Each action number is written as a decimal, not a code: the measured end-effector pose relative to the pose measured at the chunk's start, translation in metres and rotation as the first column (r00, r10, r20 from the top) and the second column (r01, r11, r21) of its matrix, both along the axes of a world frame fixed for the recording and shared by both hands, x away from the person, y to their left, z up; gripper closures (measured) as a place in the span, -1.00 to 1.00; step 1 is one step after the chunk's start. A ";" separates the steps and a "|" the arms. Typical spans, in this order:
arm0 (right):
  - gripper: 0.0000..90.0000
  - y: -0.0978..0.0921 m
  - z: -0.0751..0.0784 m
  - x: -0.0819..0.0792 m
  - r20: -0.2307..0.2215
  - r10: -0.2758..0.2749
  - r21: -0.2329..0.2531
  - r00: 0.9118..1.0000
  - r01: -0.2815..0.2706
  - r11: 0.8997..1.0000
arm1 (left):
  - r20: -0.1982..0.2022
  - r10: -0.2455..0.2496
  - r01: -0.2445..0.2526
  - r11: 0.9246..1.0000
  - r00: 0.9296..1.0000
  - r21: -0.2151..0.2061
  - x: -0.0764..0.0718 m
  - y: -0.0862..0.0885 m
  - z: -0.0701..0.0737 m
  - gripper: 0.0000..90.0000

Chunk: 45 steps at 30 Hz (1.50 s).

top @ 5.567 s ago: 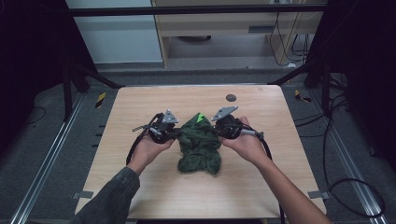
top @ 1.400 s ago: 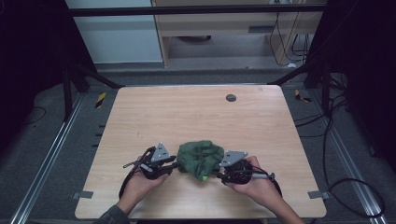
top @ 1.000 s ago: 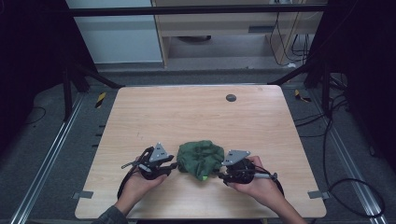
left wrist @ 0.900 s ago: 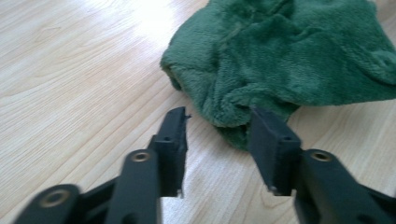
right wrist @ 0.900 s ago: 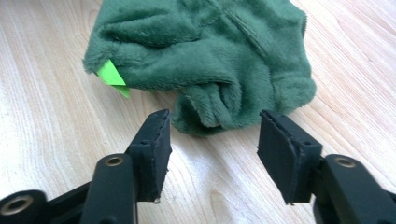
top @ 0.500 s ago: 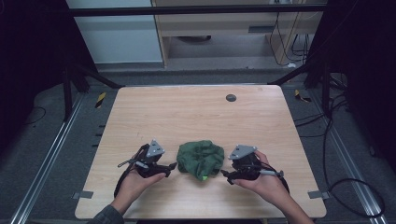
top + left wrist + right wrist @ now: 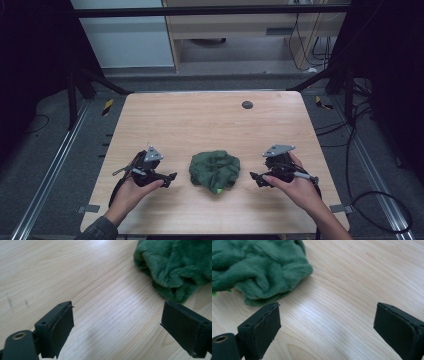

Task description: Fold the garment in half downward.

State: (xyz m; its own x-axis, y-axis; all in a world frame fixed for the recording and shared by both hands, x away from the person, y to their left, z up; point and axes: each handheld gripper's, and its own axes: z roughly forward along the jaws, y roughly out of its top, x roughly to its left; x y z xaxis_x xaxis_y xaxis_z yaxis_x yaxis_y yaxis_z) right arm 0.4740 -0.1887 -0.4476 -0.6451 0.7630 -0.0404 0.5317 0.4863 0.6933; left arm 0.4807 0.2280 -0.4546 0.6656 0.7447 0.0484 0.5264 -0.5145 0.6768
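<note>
A crumpled green fleece cloth lies in a heap on the wooden table, near the front edge, with a small bright green tag at its near side. My left gripper rests on the table a short way left of the cloth, jaws wide apart and empty. The cloth lies ahead and to the right in the left gripper view. My right gripper sits a short way right of the heap, also open and empty. The cloth fills the upper left of the right gripper view.
A small dark round disc lies near the table's far edge. Metal frame rails run along both sides of the table, and cables trail on the floor at the right.
Both grippers have let go of the cloth and drawn apart sideways, left one to the left and right one to the right. The cloth stays heaped near the front edge.
</note>
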 end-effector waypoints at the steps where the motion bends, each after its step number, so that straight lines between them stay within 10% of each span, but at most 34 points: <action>1: -0.84 -0.003 0.000 0.001 -0.001 -0.003 0.000 1.000 0.003 1.000 | -0.001 0.006 -0.006 1.000 1.000 0.004 0.000 0.003 0.000 -0.78; 26: -0.78 -0.042 -0.012 0.040 -0.036 -0.140 0.008 0.989 0.140 0.990 | -0.036 0.039 -0.038 0.999 0.999 0.023 0.016 0.038 -0.002 -0.86; 45: -0.78 -0.045 -0.042 0.079 -0.061 -0.261 -0.024 0.963 0.260 0.965 | 0.011 0.209 -0.209 0.977 0.978 0.034 0.059 0.067 -0.029 -0.84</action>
